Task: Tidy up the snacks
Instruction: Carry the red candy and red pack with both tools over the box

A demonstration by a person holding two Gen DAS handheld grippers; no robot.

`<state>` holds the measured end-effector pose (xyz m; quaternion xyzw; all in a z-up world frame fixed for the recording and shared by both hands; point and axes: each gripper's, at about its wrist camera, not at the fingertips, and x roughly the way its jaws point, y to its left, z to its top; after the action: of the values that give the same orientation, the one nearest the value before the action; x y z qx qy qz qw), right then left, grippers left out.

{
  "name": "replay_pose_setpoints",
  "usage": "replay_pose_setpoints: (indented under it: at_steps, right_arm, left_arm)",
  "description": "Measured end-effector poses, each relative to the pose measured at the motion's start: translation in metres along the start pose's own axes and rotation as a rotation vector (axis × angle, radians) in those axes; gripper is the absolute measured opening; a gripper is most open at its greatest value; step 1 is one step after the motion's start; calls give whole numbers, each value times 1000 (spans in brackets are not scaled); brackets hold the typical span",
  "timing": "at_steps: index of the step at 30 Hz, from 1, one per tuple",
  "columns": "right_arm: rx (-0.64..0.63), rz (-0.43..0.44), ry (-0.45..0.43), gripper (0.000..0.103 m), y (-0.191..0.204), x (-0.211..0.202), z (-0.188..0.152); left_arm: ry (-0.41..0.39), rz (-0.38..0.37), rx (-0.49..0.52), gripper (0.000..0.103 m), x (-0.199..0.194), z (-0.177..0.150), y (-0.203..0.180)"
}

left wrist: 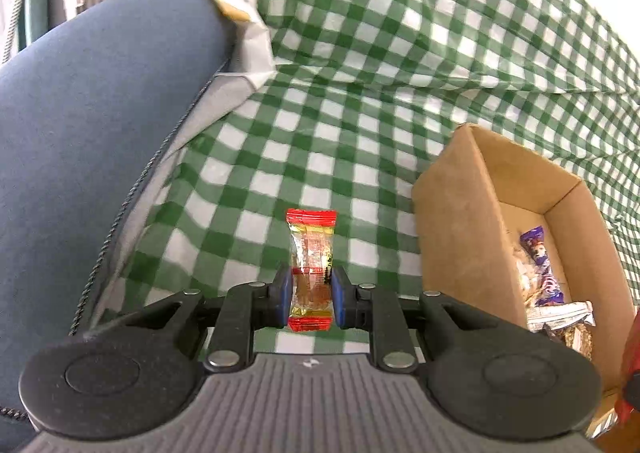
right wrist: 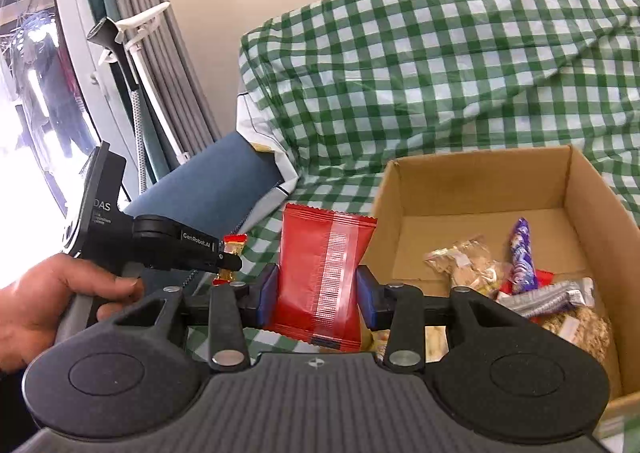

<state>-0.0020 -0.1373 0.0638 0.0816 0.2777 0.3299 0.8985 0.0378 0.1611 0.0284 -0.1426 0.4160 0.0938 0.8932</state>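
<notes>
My left claw [left wrist: 311,297] pinching small clear candy packet [left wrist: 311,269] with red ends, held over green checked cloth [left wrist: 360,65], just left of cardboard box [left wrist: 452,221]. My right claw [right wrist: 316,293] clamped on red snack pouch [right wrist: 324,273], beside box's near-left corner. Box already holding purple wrapper [right wrist: 522,257] plus other snacks.
</notes>
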Motion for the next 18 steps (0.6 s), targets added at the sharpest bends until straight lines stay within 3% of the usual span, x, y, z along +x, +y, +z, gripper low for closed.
replay_pose_setpoints:
  at_steps: [5, 10, 18]
  right_arm:
    - [65, -14, -37, 43, -19, -13, -1]
    - [109, -110, -76, 43, -39, -19, -2]
    - [162, -248, -123, 44, -64, -29, -4]
  left_arm:
    - [-101, -38, 69, 22, -6, -2, -24]
    - [-173, -117, 82, 22, -15, -5, -42]
    - [-254, -175, 89, 22, -24, -7, -57]
